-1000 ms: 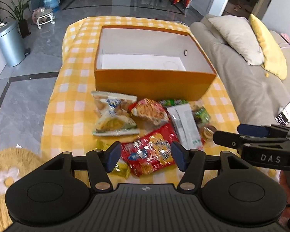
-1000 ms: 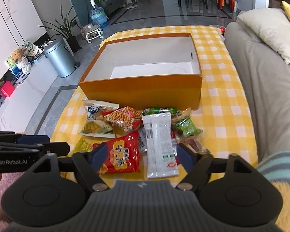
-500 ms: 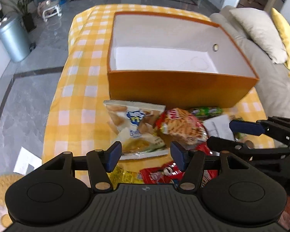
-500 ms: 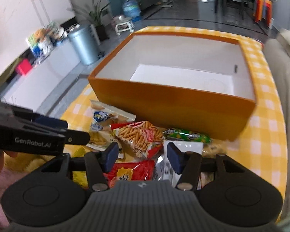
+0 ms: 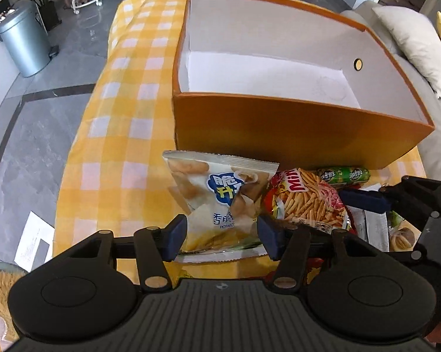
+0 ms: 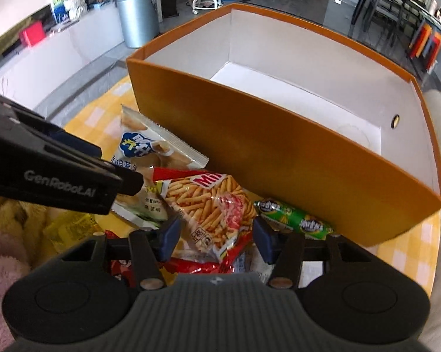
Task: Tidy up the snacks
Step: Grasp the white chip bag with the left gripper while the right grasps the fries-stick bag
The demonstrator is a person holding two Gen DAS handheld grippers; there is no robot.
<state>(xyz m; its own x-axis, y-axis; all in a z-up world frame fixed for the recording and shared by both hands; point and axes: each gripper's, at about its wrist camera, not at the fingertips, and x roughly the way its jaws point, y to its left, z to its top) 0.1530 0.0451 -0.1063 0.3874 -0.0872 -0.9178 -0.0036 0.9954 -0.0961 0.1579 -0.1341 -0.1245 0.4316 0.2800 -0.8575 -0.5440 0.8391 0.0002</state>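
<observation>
Yellow-and-white checked cloth covers the bench (image 5: pixel 109 135), which carries everything. Largest on it is the orange box (image 5: pixel 294 135), open-topped and white inside, with nothing in it; it takes up the far half of the bench, its long front wall facing the near edge and a small round hole in its right-hand end wall.

Snacks lie in a loose heap against the foot of that front wall, toward the near edge. Leftmost is the pale potato-chip bag (image 5: pixel 217 202), its sealed top edge touching the box wall. Overlapping its right side is the red fries bag (image 6: pixel 208 205) printed with thin sticks. Just right of that, a green sausage stick (image 6: pixel 294 215) lies along the base of the box wall. Other packets, one red (image 6: pixel 197 265) and one white (image 5: pixel 373 228), are partly hidden under the tools. A small yellow packet (image 6: pixel 70 228) sits at the near left of the heap.

Left tool (image 5: pixel 222 239) hovers low over the chip bag, its two blue-padded fingers spread on either side of the bag's lower half; whether the pads touch it cannot be told. Right tool (image 6: pixel 214 239) is likewise spread, its pads flanking the lower end of the fries bag, gripping nothing. Each tool shows from the side in the other's view, close together above the heap.
</observation>
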